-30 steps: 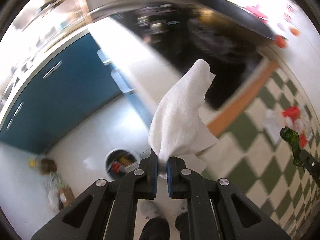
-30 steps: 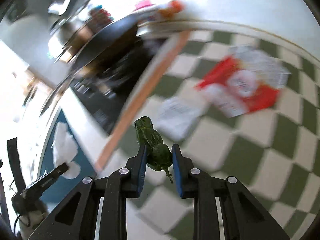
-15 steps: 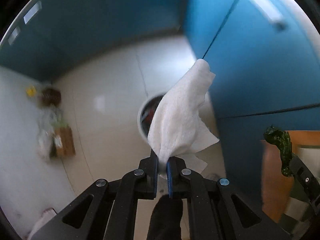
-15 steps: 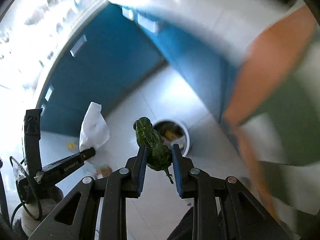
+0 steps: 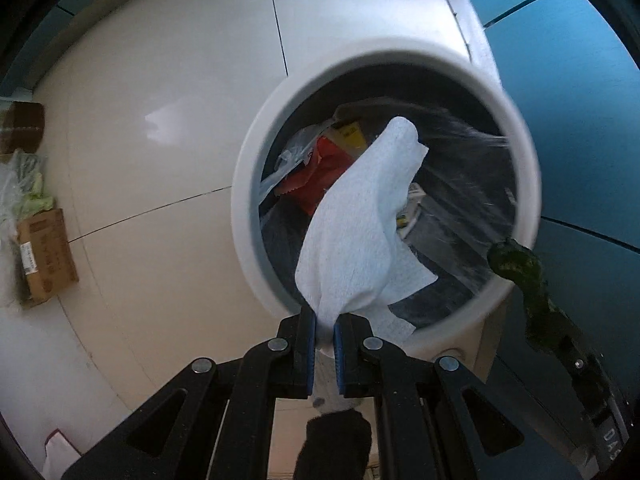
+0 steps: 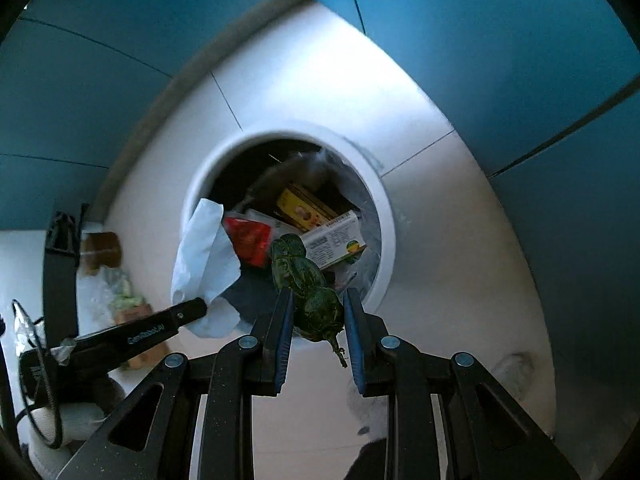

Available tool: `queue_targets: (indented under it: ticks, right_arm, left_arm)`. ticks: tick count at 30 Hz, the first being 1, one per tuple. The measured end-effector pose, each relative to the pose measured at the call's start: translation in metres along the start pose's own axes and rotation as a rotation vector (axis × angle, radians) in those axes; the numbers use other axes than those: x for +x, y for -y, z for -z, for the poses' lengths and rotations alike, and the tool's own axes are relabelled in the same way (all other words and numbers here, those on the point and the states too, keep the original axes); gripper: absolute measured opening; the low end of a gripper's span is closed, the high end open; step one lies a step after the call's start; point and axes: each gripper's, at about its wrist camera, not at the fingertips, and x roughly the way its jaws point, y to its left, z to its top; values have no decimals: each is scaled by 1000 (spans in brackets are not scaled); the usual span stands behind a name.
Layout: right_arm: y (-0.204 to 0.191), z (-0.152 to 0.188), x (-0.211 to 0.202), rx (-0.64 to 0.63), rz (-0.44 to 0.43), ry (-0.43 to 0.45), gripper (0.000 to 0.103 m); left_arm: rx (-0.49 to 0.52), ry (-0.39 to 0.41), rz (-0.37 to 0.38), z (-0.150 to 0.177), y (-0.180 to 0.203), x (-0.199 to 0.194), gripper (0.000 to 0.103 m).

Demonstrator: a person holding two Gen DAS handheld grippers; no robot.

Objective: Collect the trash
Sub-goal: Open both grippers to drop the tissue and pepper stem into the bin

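1. The left gripper's blue-padded fingers are clenched on a crumpled white paper towel, which hangs over the mouth of the round white trash bin.
2. The right gripper grasps a dark green wilted leaf above the bin's near rim.
3. Inside the bin lie a red wrapper and a yellow carton.
4. The bin stands on pale floor tiles beside blue cabinet doors; a brown cardboard box sits far left.
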Motion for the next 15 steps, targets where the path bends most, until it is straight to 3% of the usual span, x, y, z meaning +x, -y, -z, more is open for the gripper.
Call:
queue_targets:
  ticks: [4,7,9,10,11,13,15]
  right_arm:
    - [-5,-8,26,-42,22,-26,28]
    - [-6,-9,32,-45,54,-52,33]
    - [-4,-9,29,-56,70,-51,55]
    - [-4,-8,27,-65,80,-43,71]
    - [-4,-9,27,-74,87,-37,80]
    - [-11,-7,20,-115,112,-31,90]
    - [-14,-4,10,-143,130,-21,100]
  left_arm:
    - [9,32,-13,-2,0,1,11]
    - [-1,58,-26,4,-1,-7,32]
    - [-3,88,-52,8,-2,-18,79]
    - [-9,110,-59,11,-3,-26,84]
    - [-11,125,-65,15,-5,-33,85]
    - [-9,154,-85,21,-9,-49,88]
    - [-8,183,-115,27,-10,-63,101]
